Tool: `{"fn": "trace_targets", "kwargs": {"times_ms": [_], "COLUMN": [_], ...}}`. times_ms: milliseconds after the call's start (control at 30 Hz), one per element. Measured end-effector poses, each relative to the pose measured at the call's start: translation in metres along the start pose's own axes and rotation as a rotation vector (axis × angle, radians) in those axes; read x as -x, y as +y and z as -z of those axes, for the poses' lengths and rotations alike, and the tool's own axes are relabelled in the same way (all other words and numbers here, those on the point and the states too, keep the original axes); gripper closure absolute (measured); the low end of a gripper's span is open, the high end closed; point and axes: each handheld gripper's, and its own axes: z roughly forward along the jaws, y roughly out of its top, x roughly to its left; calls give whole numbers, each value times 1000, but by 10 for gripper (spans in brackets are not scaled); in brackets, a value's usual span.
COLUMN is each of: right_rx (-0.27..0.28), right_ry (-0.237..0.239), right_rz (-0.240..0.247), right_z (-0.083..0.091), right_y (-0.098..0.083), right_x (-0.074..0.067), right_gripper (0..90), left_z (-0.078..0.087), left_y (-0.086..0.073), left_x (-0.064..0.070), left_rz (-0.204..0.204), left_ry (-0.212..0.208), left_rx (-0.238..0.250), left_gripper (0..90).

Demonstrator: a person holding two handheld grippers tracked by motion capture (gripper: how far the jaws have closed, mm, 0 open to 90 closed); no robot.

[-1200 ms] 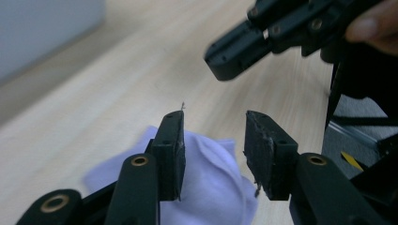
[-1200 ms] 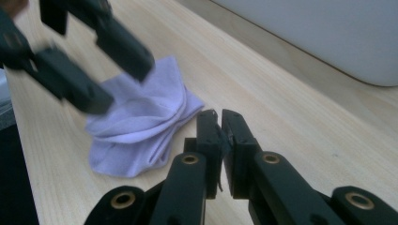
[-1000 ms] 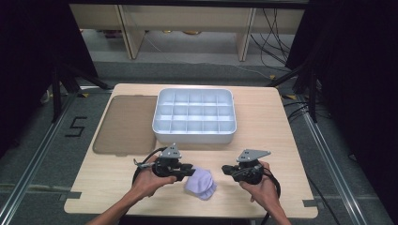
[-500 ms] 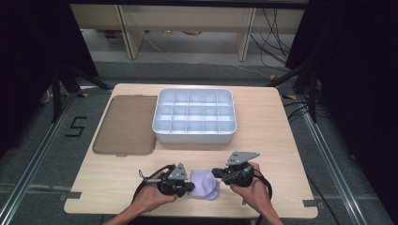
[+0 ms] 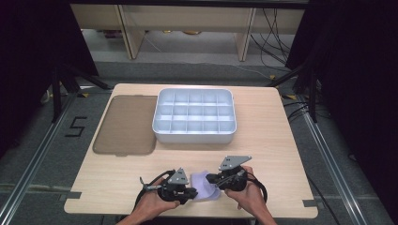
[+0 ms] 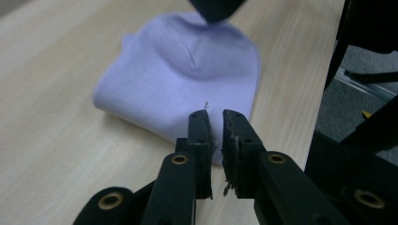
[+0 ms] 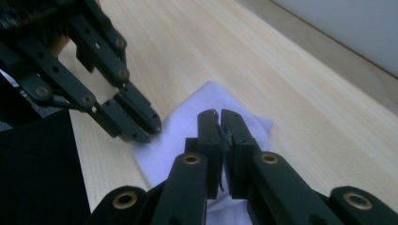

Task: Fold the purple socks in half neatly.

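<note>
A lavender cloth lies on the wooden table close to its front edge, between my two grippers. My left gripper is at the cloth's left side. In the left gripper view its jaws are pinched on the near edge of the cloth, with a thin gap between them. My right gripper comes in from the right. Its jaws are closed over the cloth, with fabric bunched beneath them. The left gripper shows there at the cloth's corner.
A white tray with several empty compartments stands at the table's middle back. A flat brown lid lies to its left. The table's front edge runs just below the hands.
Both grippers have moved toward the front edge and closer together. The cloth went from a crumpled heap to a flatter shape held between them.
</note>
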Motion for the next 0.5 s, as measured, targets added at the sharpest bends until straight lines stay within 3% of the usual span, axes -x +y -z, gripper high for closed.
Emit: {"fn": "trace_targets", "kwargs": {"times_ms": [33,167,233,267,367,433,467,500], "right_rx": [8,-15,-20,-28,-54,-98,-137,-121], "right_ry": [-4,-7,-6,-19,-57,-70,-89,-80], "right_rz": [16,29,27,23,30,32,21,45], "right_z": [-2,-5,-6,-7,-10,-13,-12,-15], "right_y": [0,-1,-1,-2,-5,-10,-11,-14], "right_x": [1,1,2,3,6,8,8,10], "right_gripper": [875,879,880,885,894,900,900,900], "left_z": [2,3,2,-3,-14,-15,-15,-15], "left_y": [3,16,18,19,13,9,10,9], "left_x": [0,-12,-16,-22,-27,-28,-27,-26], "left_rz": [13,2,-21,-41,-35,-2,-23,-28], "left_ry": [20,75,88,105,121,118,127,135], "left_rx": [14,47,40,13,-21,-6,-15,-14], "left_gripper": [809,815,821,823,834,841,843,843]}}
